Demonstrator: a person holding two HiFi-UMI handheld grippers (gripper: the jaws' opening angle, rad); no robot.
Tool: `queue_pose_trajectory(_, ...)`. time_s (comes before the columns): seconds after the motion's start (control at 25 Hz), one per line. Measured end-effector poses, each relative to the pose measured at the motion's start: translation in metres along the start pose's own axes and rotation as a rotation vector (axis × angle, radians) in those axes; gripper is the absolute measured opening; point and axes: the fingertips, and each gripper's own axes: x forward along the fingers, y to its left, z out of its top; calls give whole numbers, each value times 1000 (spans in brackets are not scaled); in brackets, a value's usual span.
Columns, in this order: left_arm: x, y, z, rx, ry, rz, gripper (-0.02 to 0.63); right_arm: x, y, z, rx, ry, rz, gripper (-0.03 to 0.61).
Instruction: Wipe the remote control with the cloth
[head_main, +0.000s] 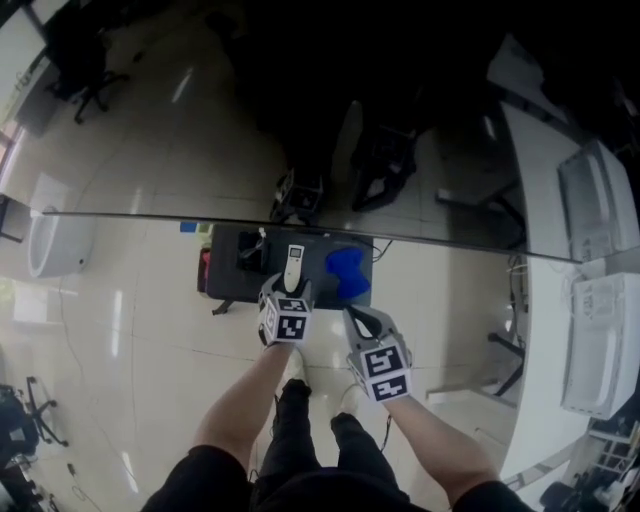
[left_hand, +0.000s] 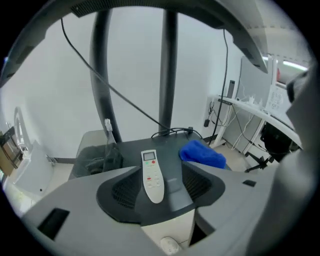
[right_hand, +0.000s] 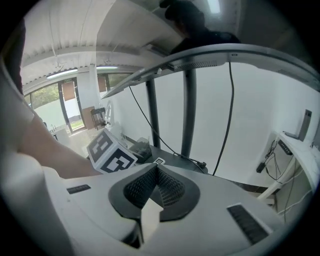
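Lying flat on a small dark tabletop (head_main: 228, 272), the white oblong remote control (head_main: 293, 266) points its display end toward 12 o'clock in the head view. Its near end sits right at the tips of the left gripper (head_main: 285, 297). In the left gripper view the remote control (left_hand: 152, 175) runs up the middle between the left gripper's (left_hand: 161, 184) spread jaws. A gap of dark tabletop shows at 3 and 9 o'clock of it, so the ribbed pads (left_hand: 125, 189) do not press it. The remote face shows a small grey screen at its 12 o'clock end, with a red button, a green one and pale ones below. Print on it is too small to read.

A crumpled blue cloth (head_main: 346, 272) lies on the same tabletop just beside the remote, at its 3 o'clock in the head view. In the left gripper view the cloth (left_hand: 202, 154) is at about 1 o'clock of the remote and apart from it.

The right gripper (head_main: 360, 320) hangs at 6 o'clock of the cloth, near it. The right gripper view shows that gripper (right_hand: 156, 172) with jaws pressed together and nothing between them. From there, only the remote's (right_hand: 159, 161) display end peeks over the jaw tips at 12 o'clock.

Both grippers carry a marker cube (head_main: 288, 322) with black-and-white square patterns and no letters. The left one's cube (right_hand: 111, 155) appears at 10 o'clock in the right gripper view.

A black cable (left_hand: 125, 100) and two dark upright poles (left_hand: 170, 65) rise behind the tabletop.
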Motion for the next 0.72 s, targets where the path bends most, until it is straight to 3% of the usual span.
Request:
queue_pose_trajectory(0.12, 30, 1, -20, -18, 59, -3, 259, 8, -11, -9, 13, 10, -14, 9)
queue_pose_trajectory(0.48, 62, 21, -39, -69, 123, 48, 258, 28, -20, -22, 40, 24, -13, 9)
queue_pose_trajectory(0.72, 60, 26, -39, -32, 133, 52, 204, 38, -29, -24, 46, 37, -28, 9)
